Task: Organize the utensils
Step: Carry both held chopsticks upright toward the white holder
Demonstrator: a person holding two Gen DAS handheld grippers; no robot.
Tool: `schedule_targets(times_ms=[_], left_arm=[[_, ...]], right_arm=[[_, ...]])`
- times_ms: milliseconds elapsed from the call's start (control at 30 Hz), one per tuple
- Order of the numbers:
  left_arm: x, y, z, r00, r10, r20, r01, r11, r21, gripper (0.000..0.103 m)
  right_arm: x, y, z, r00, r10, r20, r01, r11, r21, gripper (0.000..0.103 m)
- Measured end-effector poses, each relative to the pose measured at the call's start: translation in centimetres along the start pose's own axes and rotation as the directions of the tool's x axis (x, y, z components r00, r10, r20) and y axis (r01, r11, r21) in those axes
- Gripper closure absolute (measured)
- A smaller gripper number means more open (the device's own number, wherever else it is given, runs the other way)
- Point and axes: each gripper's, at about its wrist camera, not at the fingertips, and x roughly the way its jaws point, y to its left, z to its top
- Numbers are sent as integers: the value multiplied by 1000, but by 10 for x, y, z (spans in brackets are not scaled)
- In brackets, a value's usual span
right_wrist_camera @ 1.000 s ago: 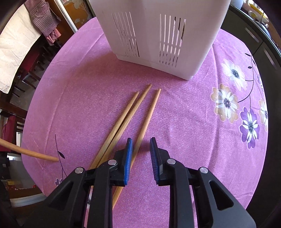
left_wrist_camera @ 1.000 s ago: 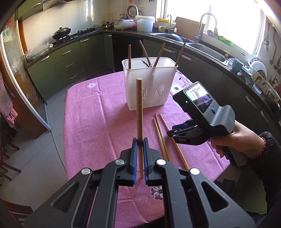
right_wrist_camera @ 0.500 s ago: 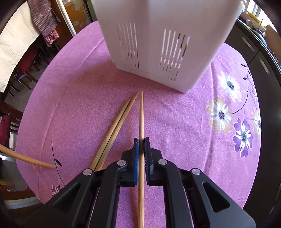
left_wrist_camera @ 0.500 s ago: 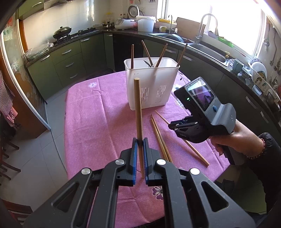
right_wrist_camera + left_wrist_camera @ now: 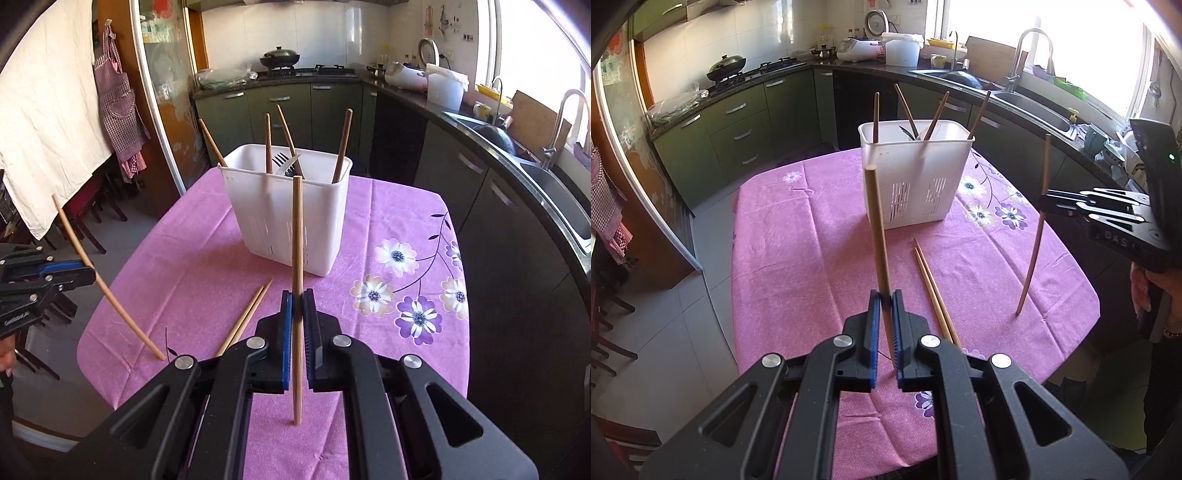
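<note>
My left gripper [image 5: 885,295] is shut on a wooden chopstick [image 5: 877,229] held upright above the pink tablecloth. My right gripper [image 5: 297,293] is shut on another chopstick [image 5: 296,236], also upright; both show from the side in the other views, the right one [image 5: 1034,236] and the left one [image 5: 99,277]. A white slotted utensil holder [image 5: 916,177] stands at mid-table with several chopsticks, a fork and a knife in it; it also shows in the right wrist view [image 5: 288,218]. Two chopsticks [image 5: 932,288] lie on the cloth in front of it.
The table [image 5: 798,258] has a pink floral cloth. Dark green kitchen cabinets and a counter with a sink [image 5: 1027,107] run behind and to the right. Chairs [image 5: 92,214] stand to the left of the table.
My right gripper closed on a chopstick lying on the cloth, lifted it and turned it upright. It moved right and away from the table. The left gripper kept holding its chopstick.
</note>
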Motion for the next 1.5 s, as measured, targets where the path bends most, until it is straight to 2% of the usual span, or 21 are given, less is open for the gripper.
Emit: schedule_targets(times_ms=[133,300,833,1167,1500], left_arm=[[-2,-2,-1,1000,4,2,-4,1000,1,96],[-3,-3,-1,1000,3,3,-3,1000,-2,96],[-6,-3,5,1000,3,8,-3,1000,3,97],[-20,-7,29,999,-8,38,8,1000,14,97],[-49,-17,78,994,-34,105,30,999,43,97]], right_arm=[[-28,-3,-21,999,14,42,-15,1000,18,96],[-43,-11,-36,998,24,59,-26,999,34,96],[-41,-12,-20,995,65,74,-67,997,31,96],[-50,-1,11,990,99,98,-99,995,-2,96],[-75,5,73,979,124,164,-119,992,-40,96]])
